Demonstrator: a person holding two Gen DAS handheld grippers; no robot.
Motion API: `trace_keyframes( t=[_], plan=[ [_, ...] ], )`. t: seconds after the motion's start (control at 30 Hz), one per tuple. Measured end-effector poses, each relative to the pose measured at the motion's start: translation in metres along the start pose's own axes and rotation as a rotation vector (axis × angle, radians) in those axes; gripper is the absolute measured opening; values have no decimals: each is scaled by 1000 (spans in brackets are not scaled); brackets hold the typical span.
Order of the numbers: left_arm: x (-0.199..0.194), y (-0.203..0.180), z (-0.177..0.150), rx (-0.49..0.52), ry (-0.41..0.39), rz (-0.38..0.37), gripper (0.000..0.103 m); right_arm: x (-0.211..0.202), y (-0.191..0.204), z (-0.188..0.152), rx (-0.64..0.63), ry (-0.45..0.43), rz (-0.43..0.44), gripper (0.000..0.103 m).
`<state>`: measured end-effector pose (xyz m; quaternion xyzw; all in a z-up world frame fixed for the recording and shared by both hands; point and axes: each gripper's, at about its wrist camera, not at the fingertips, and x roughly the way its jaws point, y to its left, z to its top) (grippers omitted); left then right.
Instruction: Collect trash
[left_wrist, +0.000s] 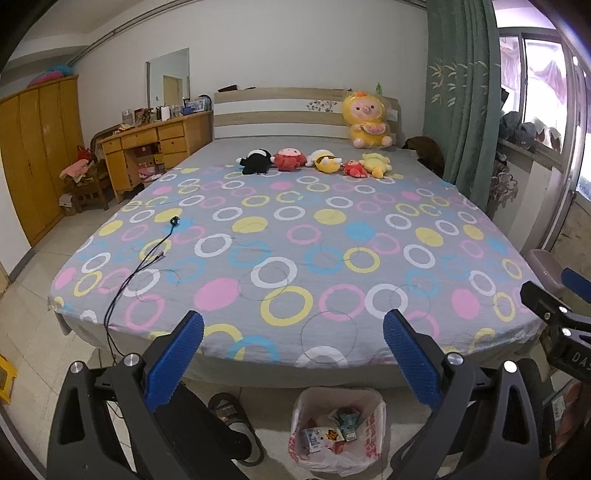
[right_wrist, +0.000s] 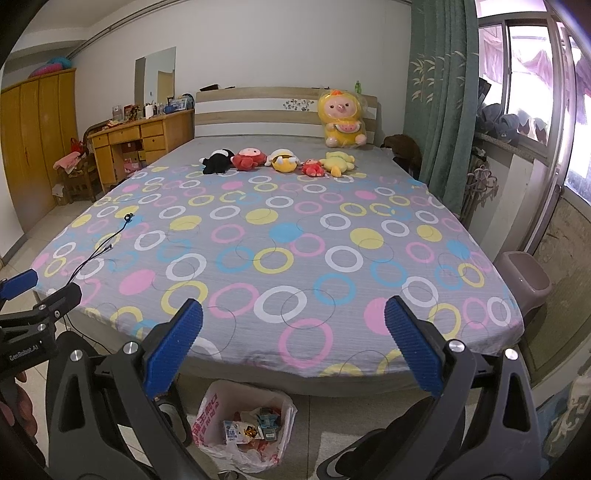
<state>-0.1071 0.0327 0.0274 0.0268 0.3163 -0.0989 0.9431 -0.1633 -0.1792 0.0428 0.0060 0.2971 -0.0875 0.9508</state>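
A white plastic bag with red print (left_wrist: 373, 428) (right_wrist: 207, 417) stands open on the floor at the foot of the bed. Inside it lie several cartons and wrappers (left_wrist: 332, 432) (right_wrist: 251, 428). My left gripper (left_wrist: 293, 332) hangs open above the bag, nothing between its blue pads. My right gripper (right_wrist: 293, 328) is open too and empty, with the bag below and to its left. Each gripper shows at the edge of the other's view: the right one (left_wrist: 554, 295), the left one (right_wrist: 37, 291). The bed (left_wrist: 295, 236) (right_wrist: 280, 236) has a circle-patterned sheet.
Several plush toys (left_wrist: 317, 160) (right_wrist: 280, 160) line the head of the bed. A black cable (left_wrist: 147, 254) (right_wrist: 99, 251) trails off the sheet's left side. Black slippers (left_wrist: 236, 428) (right_wrist: 373, 450) lie beside the bag. A mauve bin (right_wrist: 524, 280) stands right of the bed; a wooden desk (left_wrist: 155, 144) at left.
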Motion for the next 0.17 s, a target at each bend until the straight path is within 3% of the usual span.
trace_keyframes(
  t=[0.17],
  plan=[
    [0,-1,-1,8,0,17,95,0,0,0,0,-1,0,96]
  ],
)
